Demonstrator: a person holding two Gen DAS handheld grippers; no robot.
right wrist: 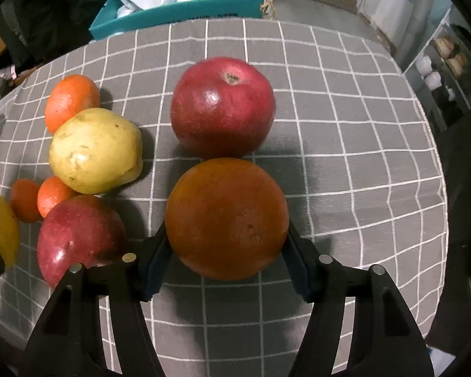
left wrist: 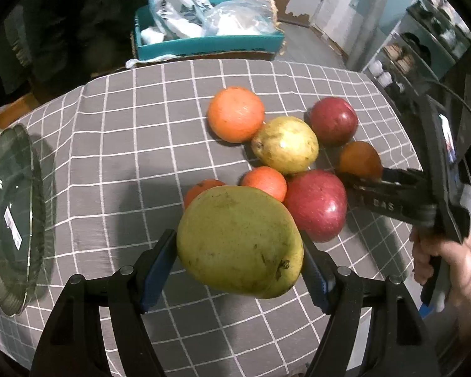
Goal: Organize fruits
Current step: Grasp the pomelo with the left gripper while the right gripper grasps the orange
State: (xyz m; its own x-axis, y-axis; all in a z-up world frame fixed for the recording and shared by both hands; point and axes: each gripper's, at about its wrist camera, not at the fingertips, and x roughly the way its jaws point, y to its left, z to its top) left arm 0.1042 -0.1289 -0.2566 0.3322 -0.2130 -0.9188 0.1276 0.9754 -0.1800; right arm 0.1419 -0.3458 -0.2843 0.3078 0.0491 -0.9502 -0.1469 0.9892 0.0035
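Left gripper [left wrist: 239, 262] clamping one of two pears [left wrist: 240, 242], right gripper [right wrist: 226, 259] clamping one of four oranges [right wrist: 226, 218], two apples [right wrist: 223, 106]

The worktop cloth [right wrist: 345, 144] is grey with a white grid. On it lie two red apples [right wrist: 223, 106], oranges [left wrist: 235, 113] and a yellow pear [right wrist: 94, 150]. A green-yellow pear [left wrist: 238, 242] sits between blue-padded black fingers [left wrist: 160, 267]. The plate [left wrist: 9, 220] at the left edge is dark green; the box [left wrist: 210, 44] beyond is teal.
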